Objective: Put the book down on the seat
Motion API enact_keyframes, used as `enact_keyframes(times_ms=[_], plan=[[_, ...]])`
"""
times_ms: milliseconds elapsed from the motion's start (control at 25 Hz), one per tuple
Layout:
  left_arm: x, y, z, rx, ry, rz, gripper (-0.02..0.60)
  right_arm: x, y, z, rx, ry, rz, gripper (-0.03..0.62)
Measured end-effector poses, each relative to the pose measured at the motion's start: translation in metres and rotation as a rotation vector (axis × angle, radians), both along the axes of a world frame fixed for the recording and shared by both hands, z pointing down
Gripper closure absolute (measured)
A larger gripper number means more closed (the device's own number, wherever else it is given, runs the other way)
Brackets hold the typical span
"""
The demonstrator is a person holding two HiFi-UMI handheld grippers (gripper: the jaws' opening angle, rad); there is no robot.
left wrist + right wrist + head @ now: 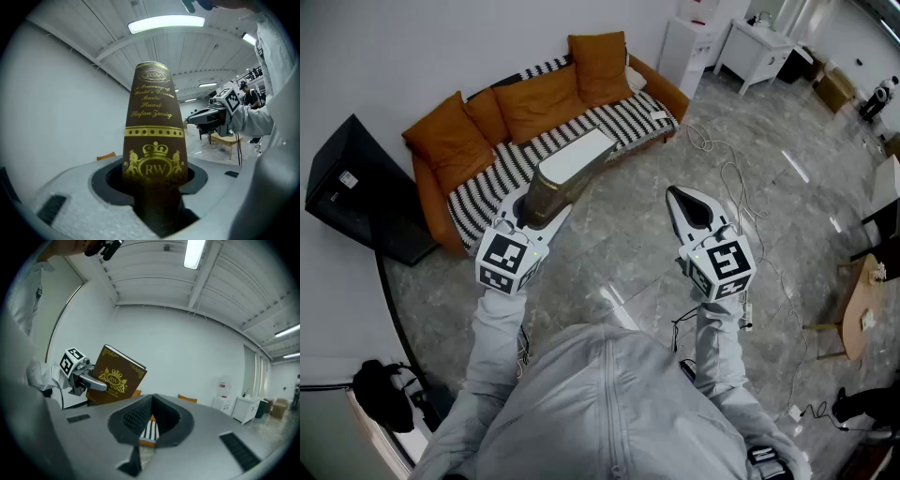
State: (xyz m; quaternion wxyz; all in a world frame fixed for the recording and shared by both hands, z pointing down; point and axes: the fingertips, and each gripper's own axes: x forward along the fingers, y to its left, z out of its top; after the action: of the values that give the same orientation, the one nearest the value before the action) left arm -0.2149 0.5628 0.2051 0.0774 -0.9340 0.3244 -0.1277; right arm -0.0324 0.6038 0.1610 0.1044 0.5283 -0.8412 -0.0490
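Both sleeved arms reach forward, roughly level. The left gripper (539, 208) pinches the brown book (574, 167) at frame centre; the right gripper (675, 194) has its tips together, empty. Grey marble floor (619, 253) lies below, and an orange sofa (525, 112) with a striped seat (630, 120) stands at upper left.

Bright ceiling tube light (166, 22), fisheye-warped dark edges

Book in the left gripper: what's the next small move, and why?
Probably carry the book forward toward the sofa's striped seat. The left gripper is clamped on it, apparently over grey floor and short of the sofa, so letting go here would likely drop it.
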Motion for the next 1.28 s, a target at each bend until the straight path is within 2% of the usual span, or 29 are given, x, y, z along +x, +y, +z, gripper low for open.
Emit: enact_keyframes(times_ms=[520, 960, 1280], plan=[[0.009, -0.007, 0.008, -0.017, -0.013, -0.001, 0.35, 0.006, -0.006, 0.01, 0.009, -0.005, -0.028, 0.563], [0.03, -0.001, 0.012, -0.023, -0.028, -0.009, 0.35, 0.029, -0.003, 0.01, -0.01, -0.111, -0.064, 0.565], [0.056, 0.006, 0.017, -0.028, -0.035, -0.032, 0.35, 0.057, 0.002, 0.012, -0.005, -0.111, -0.076, 0.563]])
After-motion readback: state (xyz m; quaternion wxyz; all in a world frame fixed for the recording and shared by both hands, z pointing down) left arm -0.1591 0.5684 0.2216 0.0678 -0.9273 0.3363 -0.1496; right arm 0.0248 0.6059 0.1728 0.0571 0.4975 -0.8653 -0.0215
